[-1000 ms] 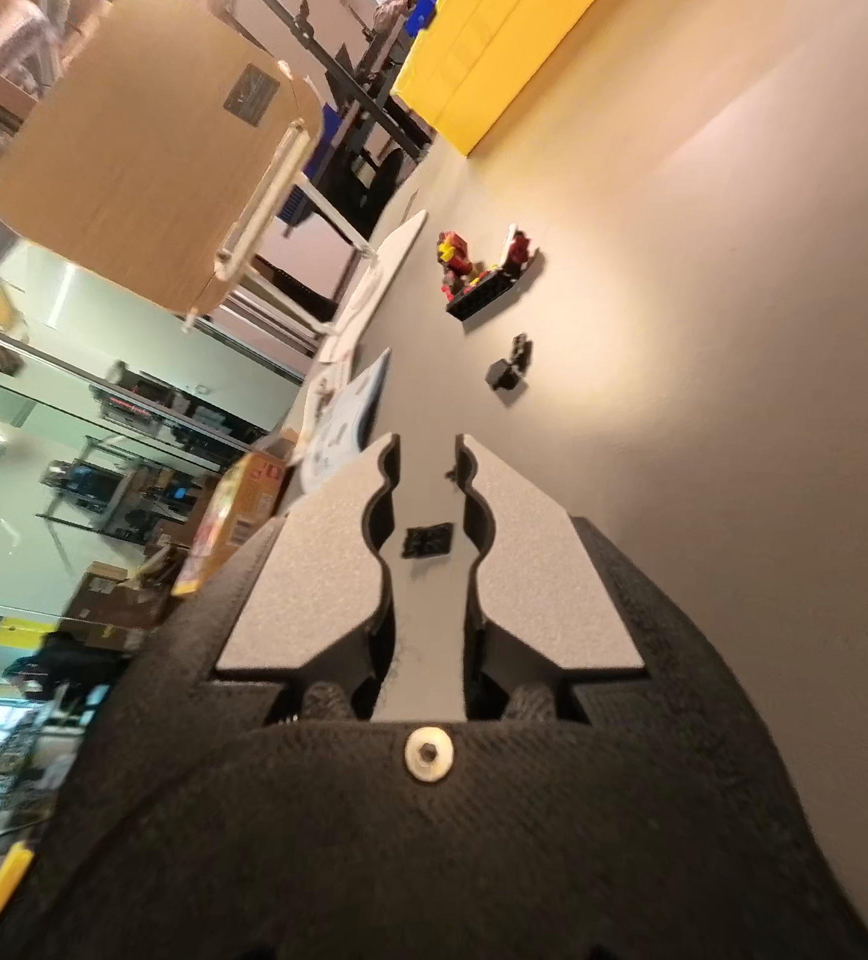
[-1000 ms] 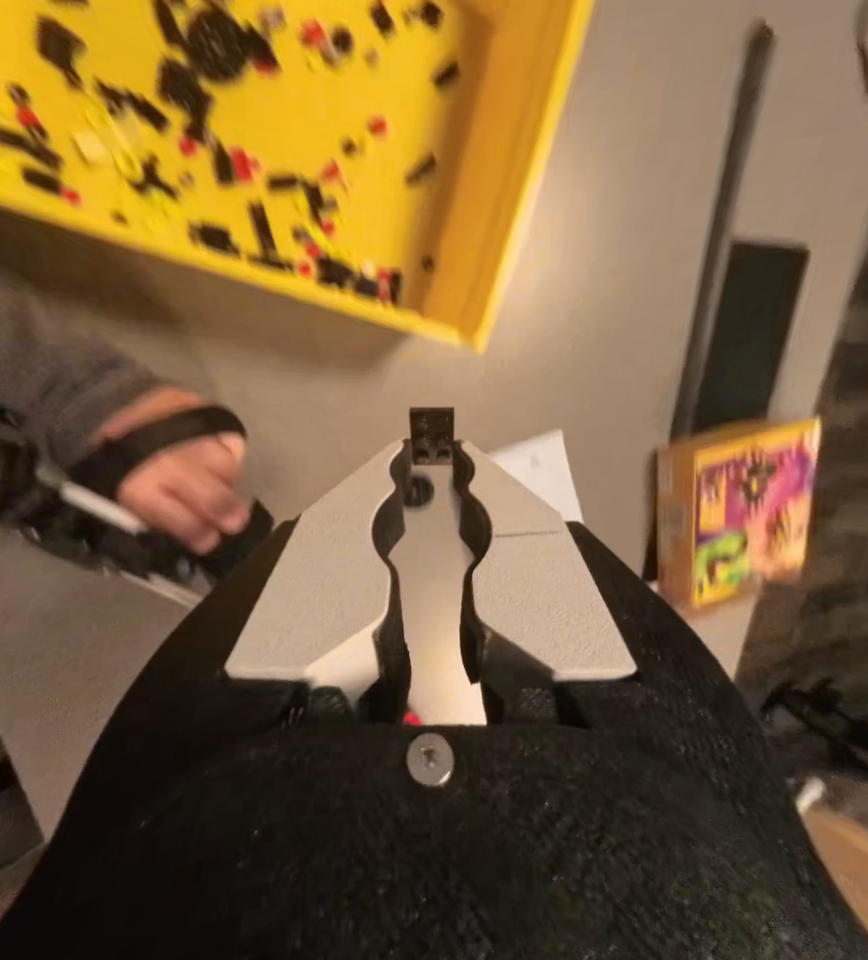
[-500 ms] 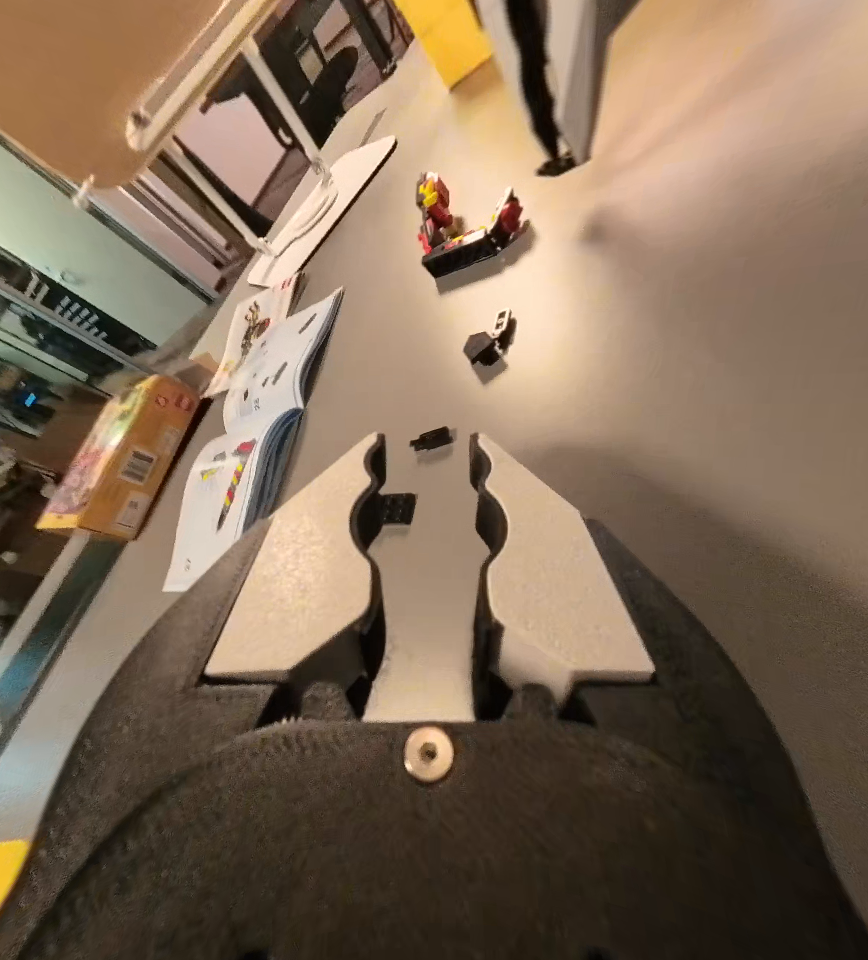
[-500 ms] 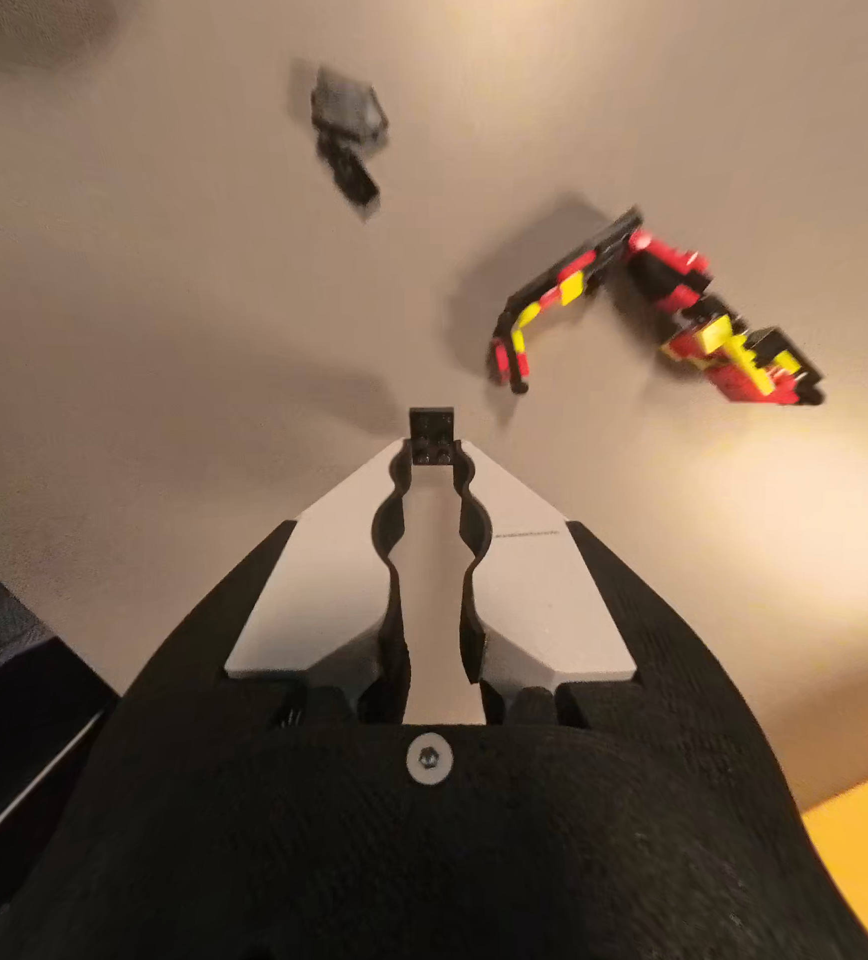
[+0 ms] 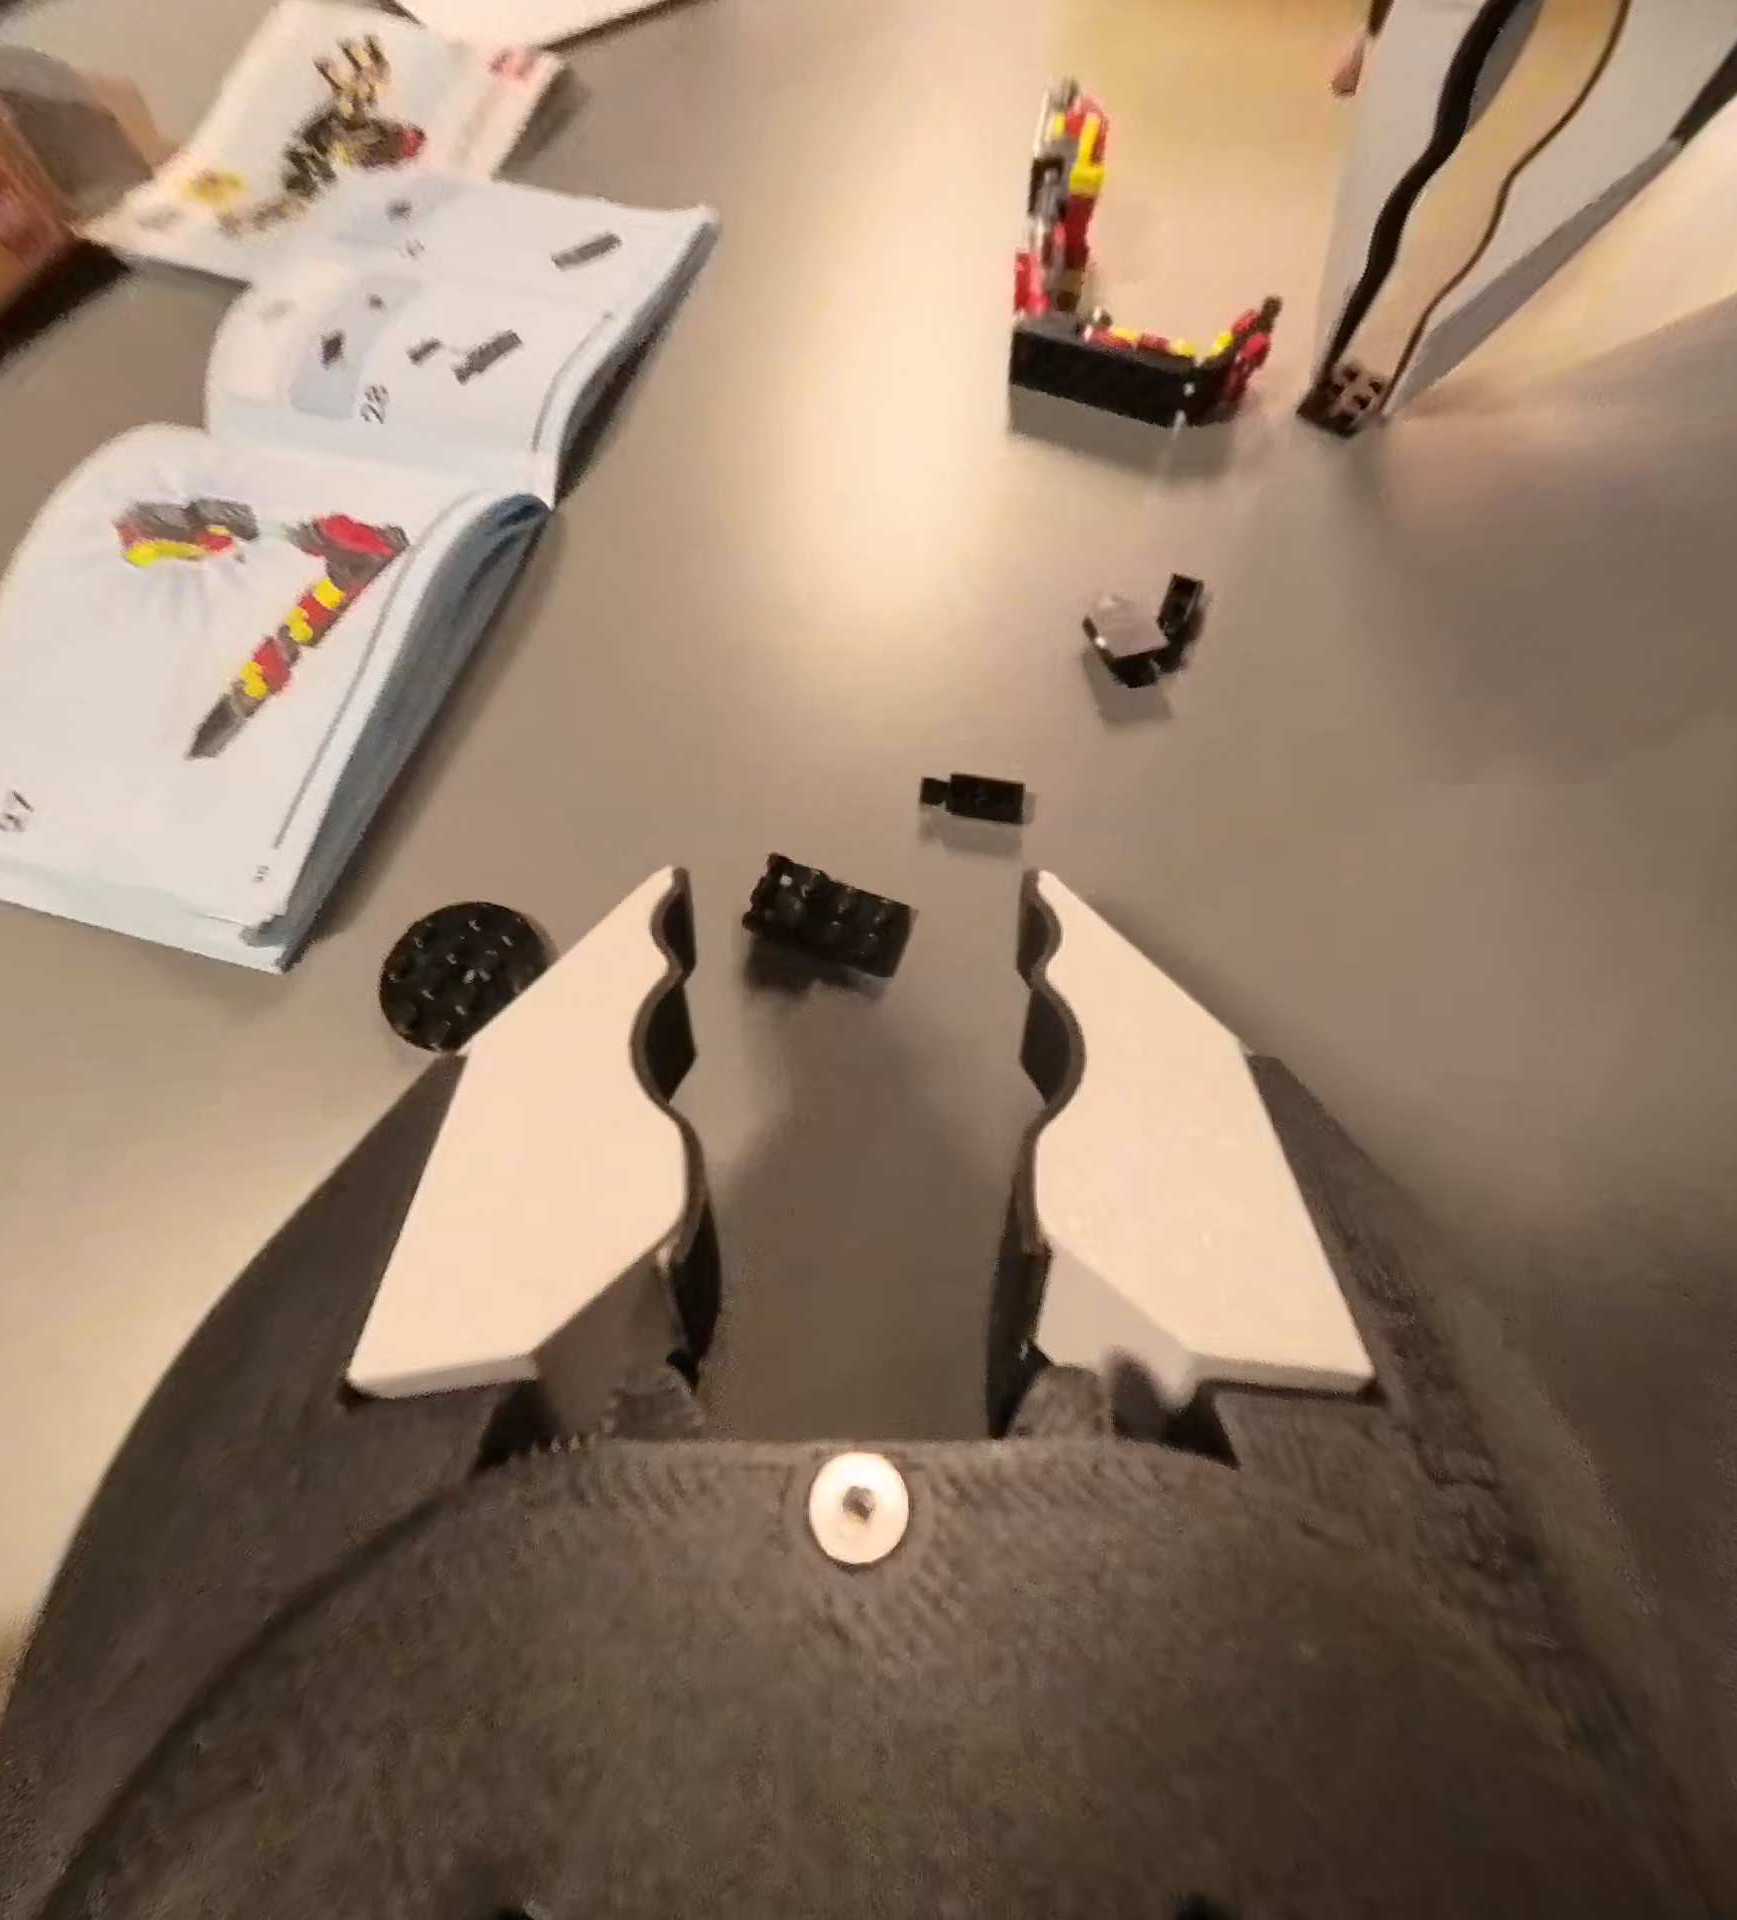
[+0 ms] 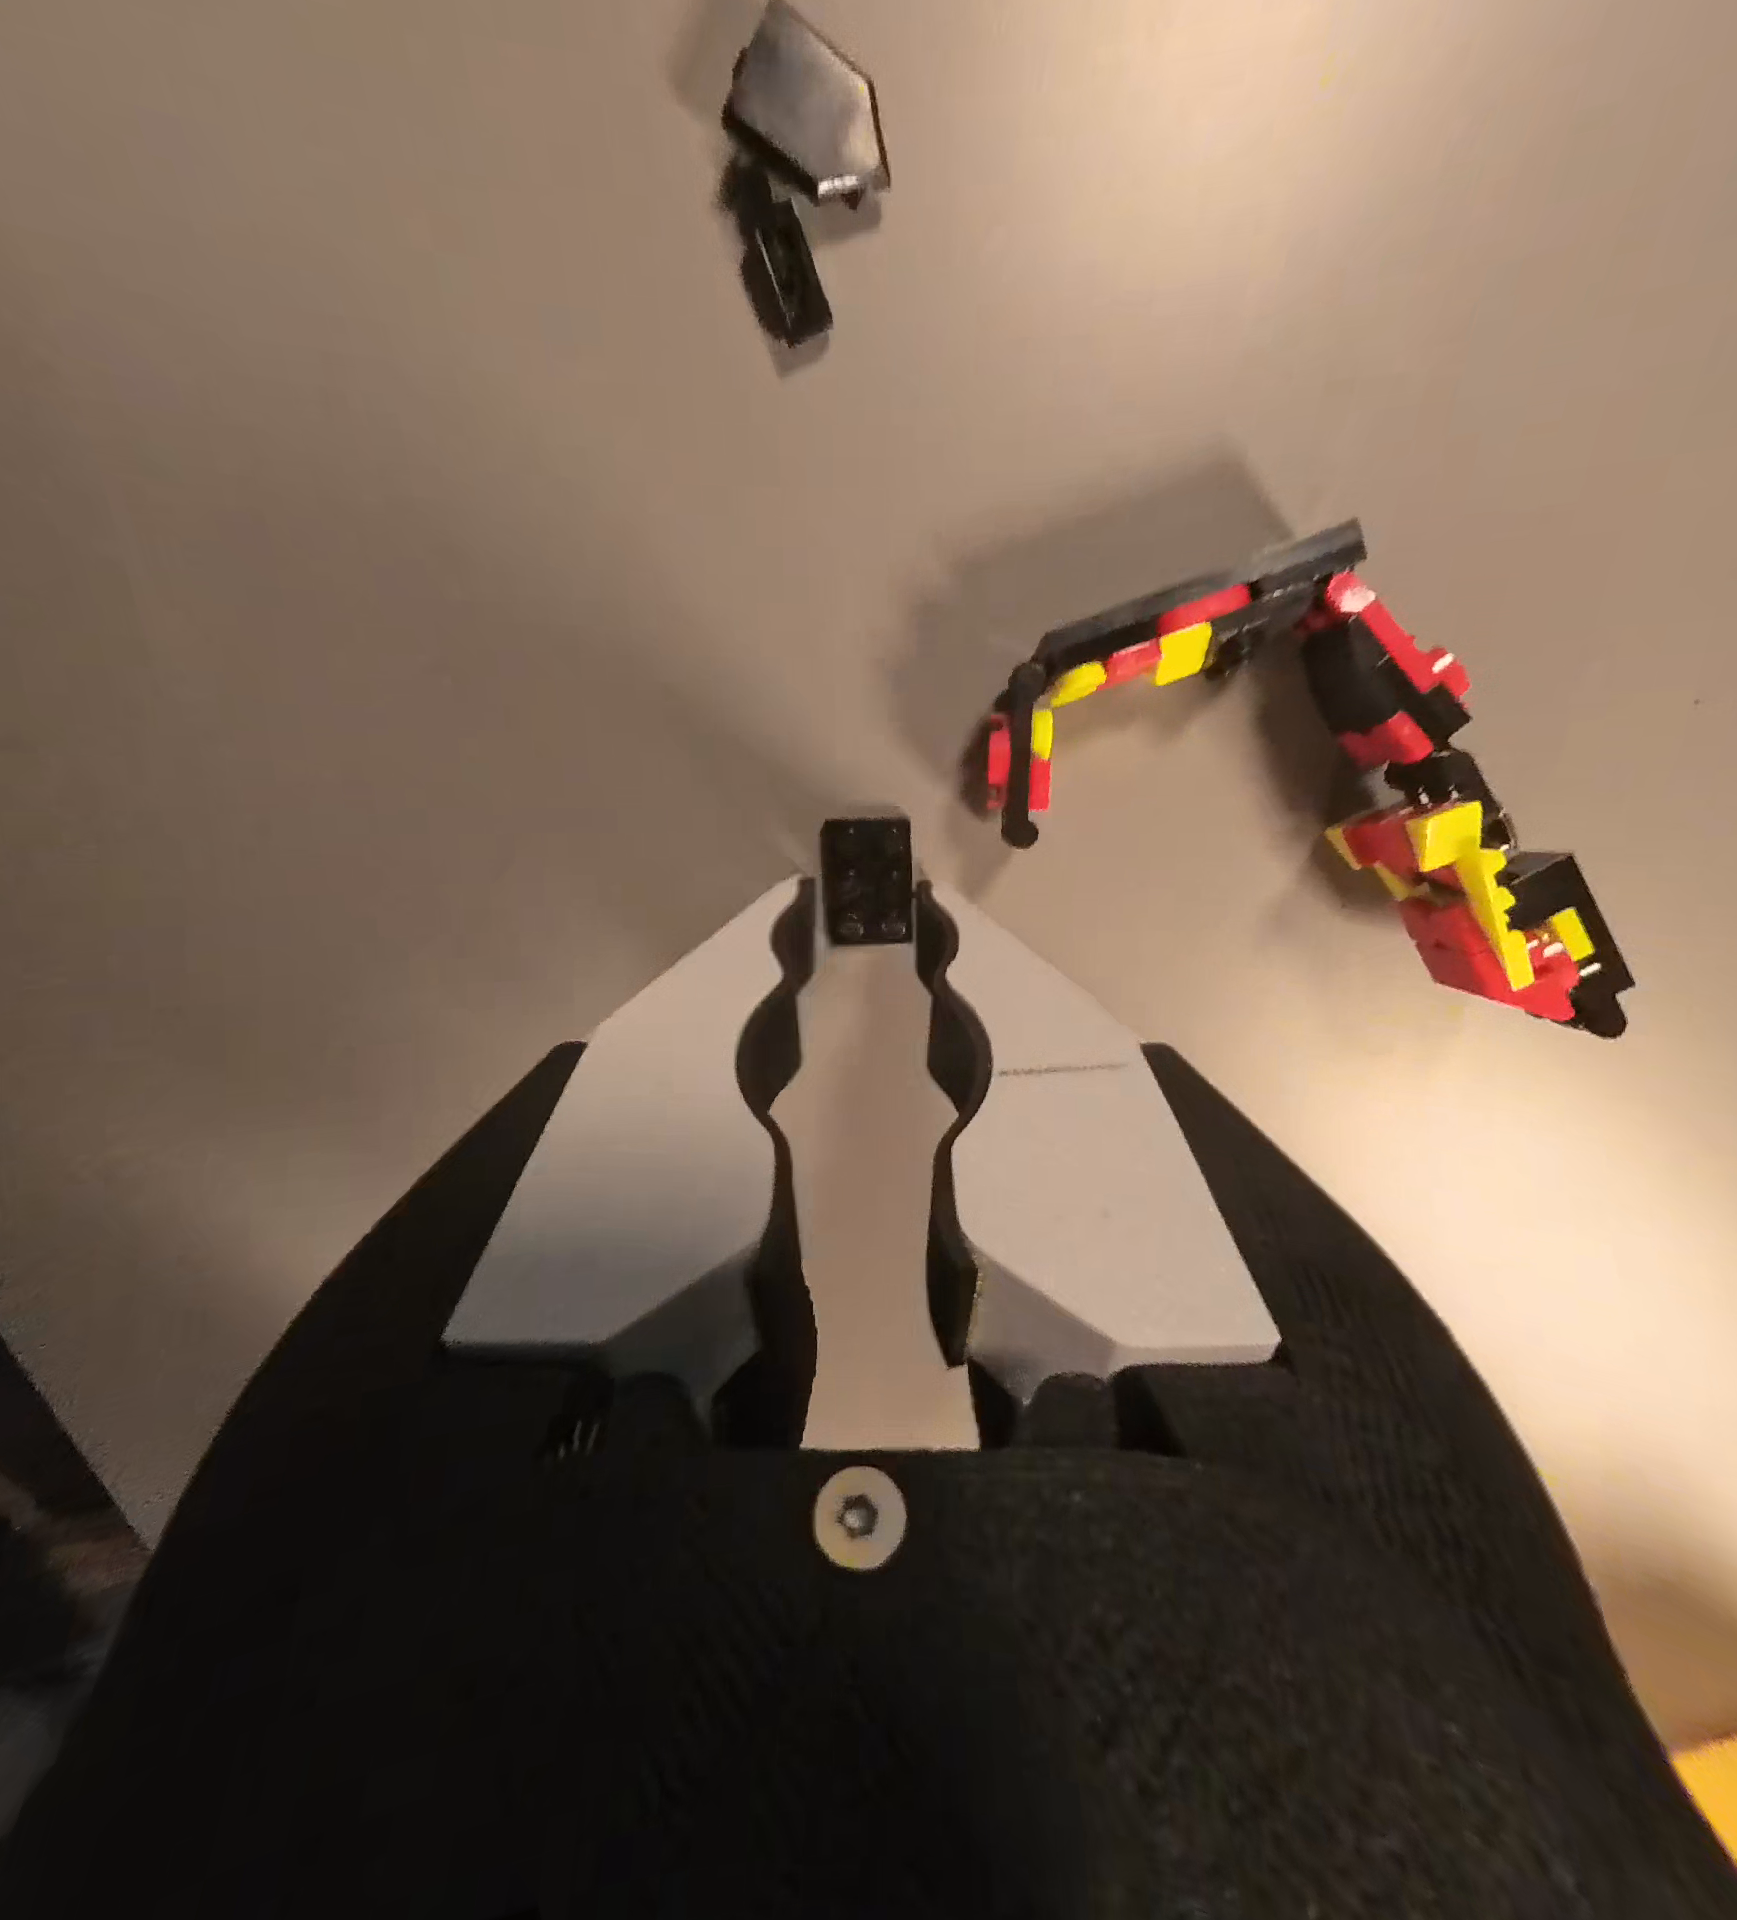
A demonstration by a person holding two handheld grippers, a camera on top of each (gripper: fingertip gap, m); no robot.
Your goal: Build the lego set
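Mid-build, at a parts-gathering step, judging by the loose pieces. In the left wrist view, from left: open booklet (image 5: 251, 582) at upper left on the worktop (image 5: 843, 520), round black plate (image 5: 453, 971) just beside the left finger. Left gripper (image 5: 851, 935) spread wide, holding nothing, with a black brick (image 5: 828, 920) lying on the worktop between its fingertips. A small black pin piece (image 5: 978, 798) just beyond, a dark pair of parts (image 5: 1144, 629) farther up, the red-yellow-black model (image 5: 1124, 332) at upper right. In the right wrist view: right gripper (image 6: 866, 888) closed on a small black plate (image 6: 866, 881) at its tips, model at centre right. Next move probably calls for closing the left fingers squarely on the brick without nudging it aside. Compared with half a second ago: left fingers much wider apart, brick now centred rather than against the left finger; right grip unchanged, model larger in frame.
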